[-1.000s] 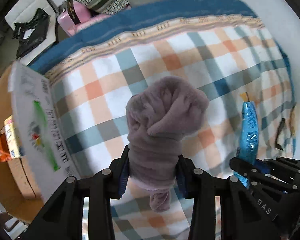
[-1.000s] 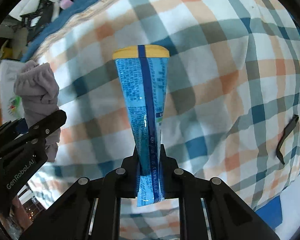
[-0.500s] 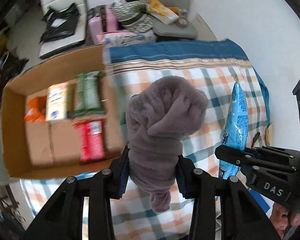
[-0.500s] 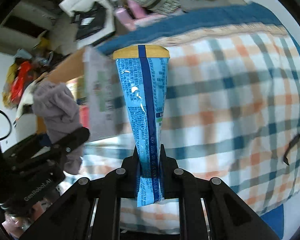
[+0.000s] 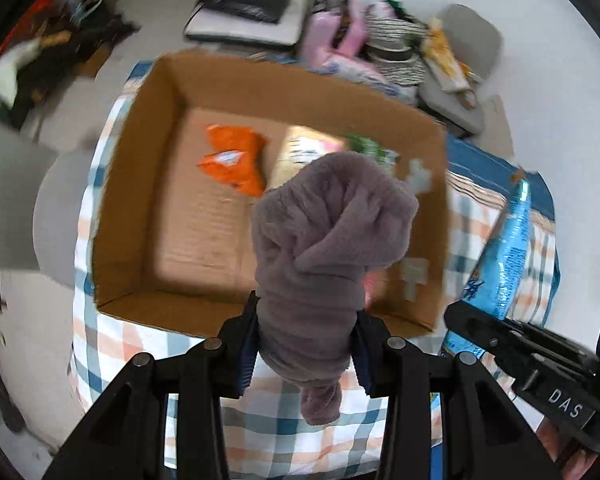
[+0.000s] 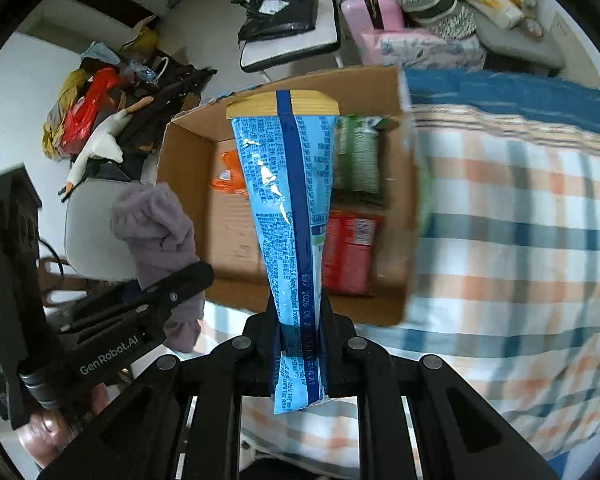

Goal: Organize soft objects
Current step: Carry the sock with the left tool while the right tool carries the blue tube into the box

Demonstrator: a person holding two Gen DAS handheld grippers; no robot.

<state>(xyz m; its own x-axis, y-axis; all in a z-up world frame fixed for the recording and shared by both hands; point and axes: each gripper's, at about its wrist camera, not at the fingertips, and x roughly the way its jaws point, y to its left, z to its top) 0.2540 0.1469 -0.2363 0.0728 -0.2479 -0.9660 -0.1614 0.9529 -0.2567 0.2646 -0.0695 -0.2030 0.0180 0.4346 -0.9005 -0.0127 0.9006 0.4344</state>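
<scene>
My left gripper [image 5: 306, 330] is shut on a rolled mauve fleece cloth [image 5: 328, 248] and holds it in the air above the near edge of an open cardboard box [image 5: 140, 184]. My right gripper [image 6: 299, 328] is shut on a blue snack packet [image 6: 288, 216] with a yellow top, held upright over the same box [image 6: 388, 304]. The left gripper with the cloth [image 6: 160, 228] shows at the left of the right wrist view. The blue packet [image 5: 504, 256] shows at the right of the left wrist view.
The box holds an orange packet [image 5: 232, 160], a cream packet [image 5: 304, 148], green packets [image 6: 358, 160] and a red packet [image 6: 348, 252]. It sits on a checked blanket [image 6: 520, 240]. Chairs with bags and clothes [image 6: 384, 0] stand behind.
Both grippers have swung left from over the checked blanket to above the open cardboard box, each still holding its item.
</scene>
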